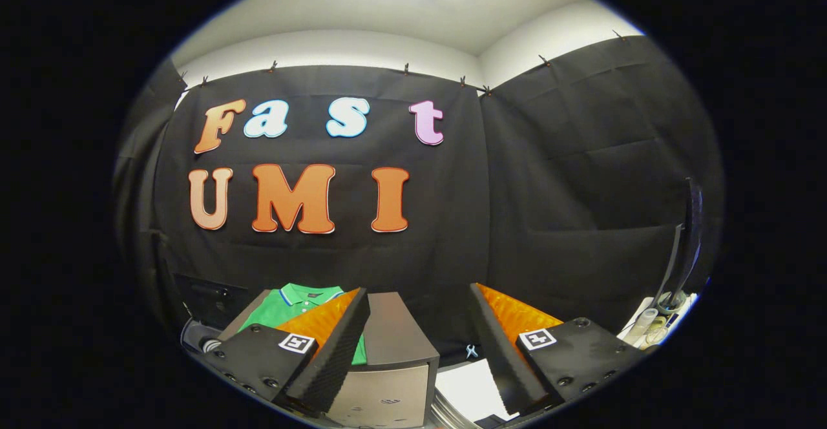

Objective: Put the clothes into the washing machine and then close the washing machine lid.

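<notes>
**Gripper held apart before a box bearing a green shirt**

Black cloth walled the booth on two sides, hung by small clips from a line below a pale ceiling, with a corner seam running down behind the scene. Low in the gripper view, the gripper (420,338) stood with its fingers spread wide and nothing between them but open air. A square marker sat on each finger's housing.

Just beyond the left finger, a grey box (394,345) with a flat top and a paler front face stood against the cloth. A green polo shirt (291,306) with a striped collar lay folded on that top, and the left finger covered its nearer part. Whether the box was the washing machine could not be told.

Left of the box, a dark unit (207,296) sat low against the wall. A small pale clip (472,351) lay at the foot of the cloth between the fingers, above a white surface (468,390). Well off beyond the right finger, a dark upright stand (685,248) rose from a clutter of small pale items (649,329), too small to identify.
</notes>
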